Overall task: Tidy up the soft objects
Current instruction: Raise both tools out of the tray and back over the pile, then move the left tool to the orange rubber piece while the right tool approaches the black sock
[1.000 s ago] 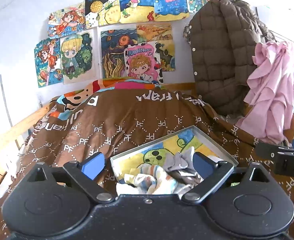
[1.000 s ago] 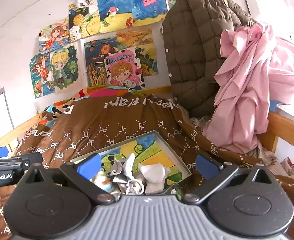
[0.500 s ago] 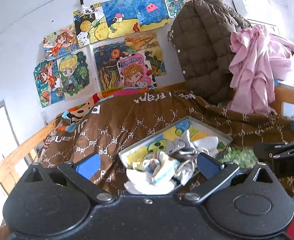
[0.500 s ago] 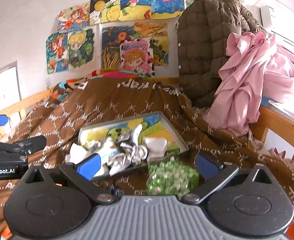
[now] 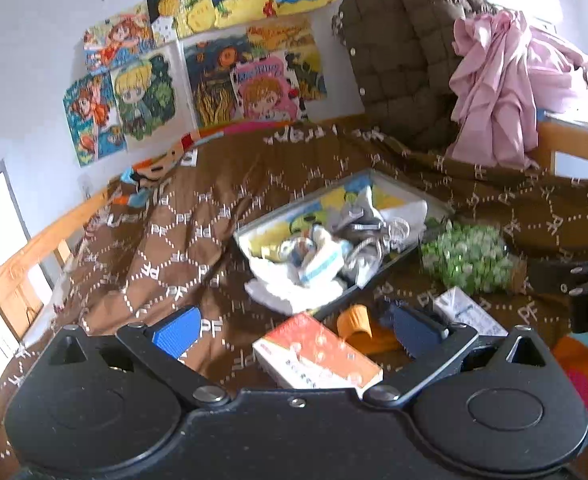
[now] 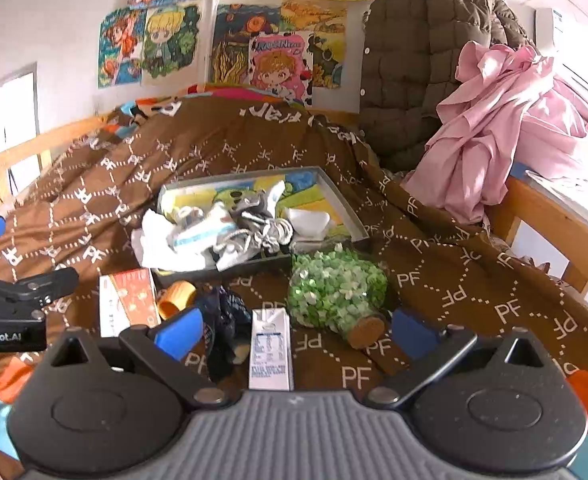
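**Both grippers wide open over the bed, nothing held**

Your left gripper (image 5: pixel 294 330) has its blue pads spread fully, nothing between them pressed; an orange-and-white cardboard box (image 5: pixel 318 356) lies just under it. Your right gripper (image 6: pixel 296 332) is also spread wide and empty, a small white carton (image 6: pixel 269 348) below it. The pile of crumpled white and grey socks (image 6: pixel 217 236) sits at 12 o'clock in the shallow grey tray with picture lining (image 6: pixel 342 204) on the brown patterned quilt (image 6: pixel 454 280). A round bottle of green beads with cork (image 6: pixel 334 292) lies just beside the tray, at 1 o'clock.

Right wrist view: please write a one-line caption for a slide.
Open right tool above a brown quilt with a sock-filled tray, green bead bottle and milk carton.
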### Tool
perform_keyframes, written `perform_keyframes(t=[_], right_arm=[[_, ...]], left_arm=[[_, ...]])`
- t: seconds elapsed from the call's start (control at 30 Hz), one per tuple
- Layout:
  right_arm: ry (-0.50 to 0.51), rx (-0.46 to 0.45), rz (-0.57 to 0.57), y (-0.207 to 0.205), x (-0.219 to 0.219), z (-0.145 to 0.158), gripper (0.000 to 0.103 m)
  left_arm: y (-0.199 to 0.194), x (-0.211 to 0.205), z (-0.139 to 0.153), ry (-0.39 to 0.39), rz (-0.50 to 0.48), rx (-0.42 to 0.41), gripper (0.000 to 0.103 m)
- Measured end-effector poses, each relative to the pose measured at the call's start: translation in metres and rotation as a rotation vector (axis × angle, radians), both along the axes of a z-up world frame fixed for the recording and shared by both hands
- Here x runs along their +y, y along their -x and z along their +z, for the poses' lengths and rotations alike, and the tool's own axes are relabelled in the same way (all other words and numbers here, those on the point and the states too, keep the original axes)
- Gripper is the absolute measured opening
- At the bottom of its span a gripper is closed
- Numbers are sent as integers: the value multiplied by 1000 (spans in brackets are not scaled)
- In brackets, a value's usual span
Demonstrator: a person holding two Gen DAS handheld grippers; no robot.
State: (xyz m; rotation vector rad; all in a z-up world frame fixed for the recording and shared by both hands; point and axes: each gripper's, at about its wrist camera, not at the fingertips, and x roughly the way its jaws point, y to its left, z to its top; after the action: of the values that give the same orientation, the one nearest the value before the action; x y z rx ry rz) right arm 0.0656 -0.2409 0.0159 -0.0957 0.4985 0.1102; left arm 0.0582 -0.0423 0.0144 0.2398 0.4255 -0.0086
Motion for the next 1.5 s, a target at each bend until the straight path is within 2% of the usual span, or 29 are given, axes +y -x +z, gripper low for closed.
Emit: perform_keyframes(t=[0.3,0.47,0.8,1.27,1.5], right_arm=[[84,113,53,-14,15,-18,103],[94,149,66,-18,18,-23,103],[121,217,89,-25,23,-33,103],[141,237,105,-28,27,-37,103],[140,287,99,-34,26,-45,103]], left_arm=[[-13,2,-15,0,23,109,102],[-18,5,-21,17,35,171,102],[-24,2,-34,-43,58,248,102],[-24,-2,-39,-77,52,269,102],[-27,-7,-47,-148,47,293,102]])
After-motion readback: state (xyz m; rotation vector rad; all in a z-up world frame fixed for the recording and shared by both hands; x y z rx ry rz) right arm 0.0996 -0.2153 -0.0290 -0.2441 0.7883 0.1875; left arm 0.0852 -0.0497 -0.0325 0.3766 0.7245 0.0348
